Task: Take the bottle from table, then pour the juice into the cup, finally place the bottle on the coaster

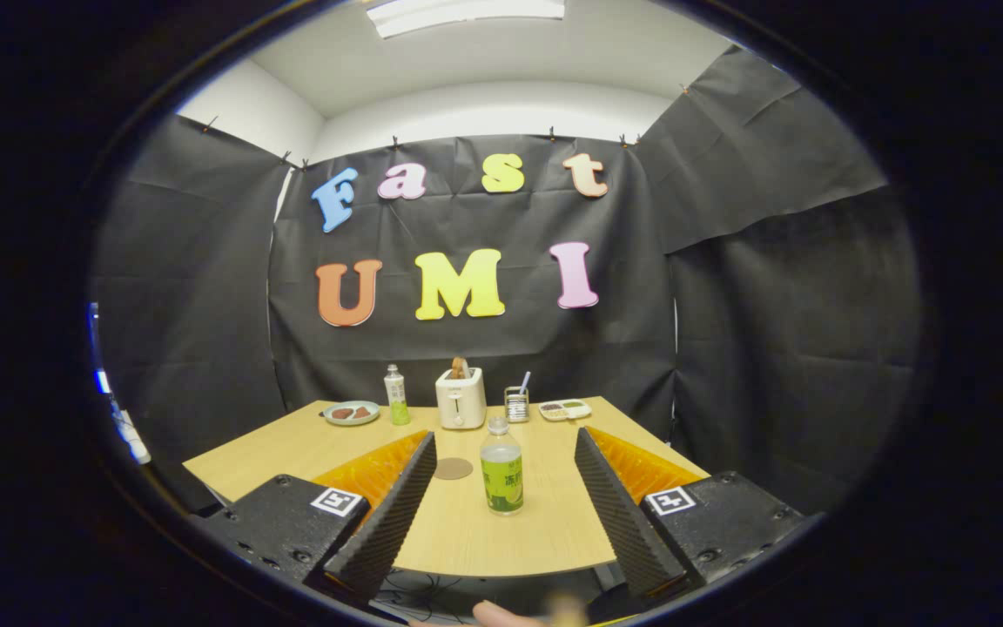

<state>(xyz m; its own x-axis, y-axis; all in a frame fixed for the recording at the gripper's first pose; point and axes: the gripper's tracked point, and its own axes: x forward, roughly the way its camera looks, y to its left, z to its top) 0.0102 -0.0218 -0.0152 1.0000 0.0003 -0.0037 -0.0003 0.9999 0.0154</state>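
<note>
Gripper [501, 488] sits back off the near edge of the counter [292, 453], fingers spread wide, nothing between the pads, touching nothing. Released, empty.

Target bottle [501, 468] stands upright on the counter, cap on, green label facing the camera. It's centred in the gap between the two fingers but ahead of the tips, not yet inside the grip. Looks like the approach is already lined up: a straight push forward should put the bottle body between the pads. The gap is much wider than the bottle, so plenty of margin on entry.

Coaster [454, 468] is a small round brown disc lying flat, just beside the bottle toward the left finger, slightly further back. Close to the pick point, so the final set-down should be a short move.

Back row along the far edge: plate with food [352, 413], a second bottle [395, 396] with a green lower half, a toaster [461, 398] with bread sticking out of the top, a small holder with a utensil [516, 403], a divided tray [565, 409]. All well apart from the target bottle.

I can't pick out a cup for certain; the holder by the toaster is too small to tell.

Judgement: task is at the start, pre-grasp. Risk: tall, narrow bottle, so a finger nudge on the way in could tip it.
</note>
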